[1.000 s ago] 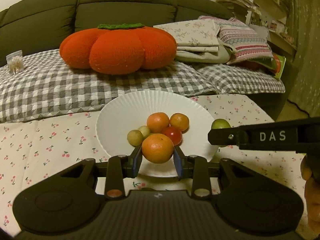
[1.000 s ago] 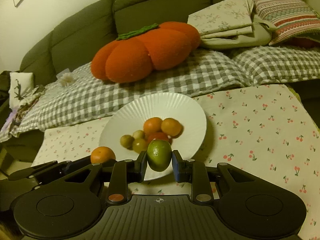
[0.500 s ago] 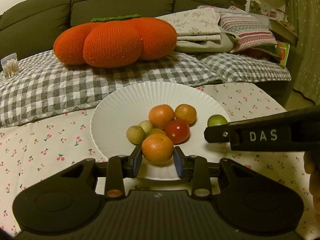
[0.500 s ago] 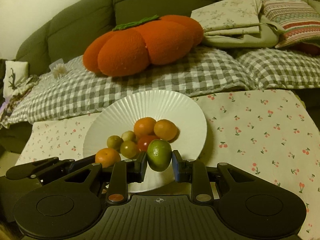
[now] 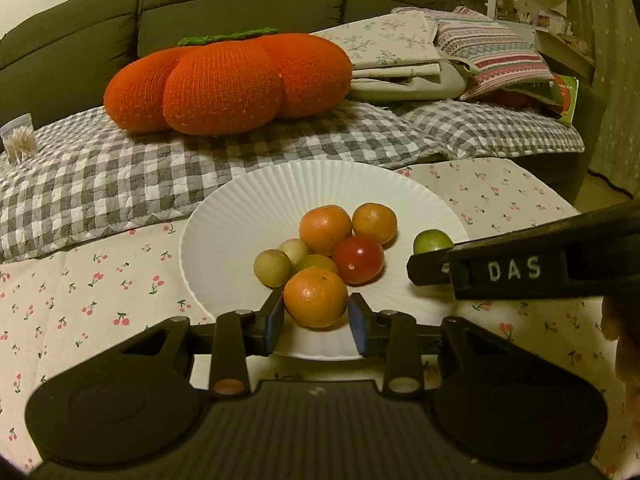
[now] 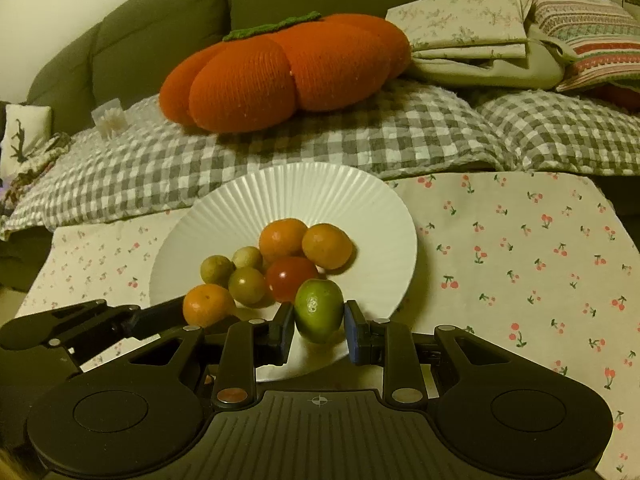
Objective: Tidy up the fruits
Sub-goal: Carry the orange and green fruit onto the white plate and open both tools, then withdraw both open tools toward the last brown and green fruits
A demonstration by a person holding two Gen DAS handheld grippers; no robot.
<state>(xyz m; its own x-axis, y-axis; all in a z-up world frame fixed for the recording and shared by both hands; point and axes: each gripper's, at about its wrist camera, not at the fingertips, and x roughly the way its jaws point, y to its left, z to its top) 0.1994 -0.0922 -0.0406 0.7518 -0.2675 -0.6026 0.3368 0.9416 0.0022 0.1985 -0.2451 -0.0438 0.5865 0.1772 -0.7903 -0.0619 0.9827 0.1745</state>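
A white fluted plate (image 5: 248,208) (image 6: 320,188) stands on the cherry-print cloth and holds two oranges, a red tomato (image 5: 359,259) and three small yellow-green fruits. Another orange (image 5: 315,297) (image 6: 208,306) rests on the plate's near part between the pads of my left gripper (image 5: 316,320). The jaws are opening, with a thin gap on each side of the fruit. My right gripper (image 6: 319,324) is shut on a green lime (image 6: 319,309) (image 5: 432,241), low over the plate's near right rim.
Behind the table is a dark green sofa with a grey checked blanket (image 5: 120,176), an orange pumpkin cushion (image 5: 224,80) and folded linens (image 5: 400,60). The cherry-print cloth (image 6: 520,260) stretches out to the right of the plate. A hand shows at the right edge (image 5: 624,340).
My left gripper's pads have parted from the orange, which now rests on the plate. My right gripper has come down with the lime toward the plate's near rim.
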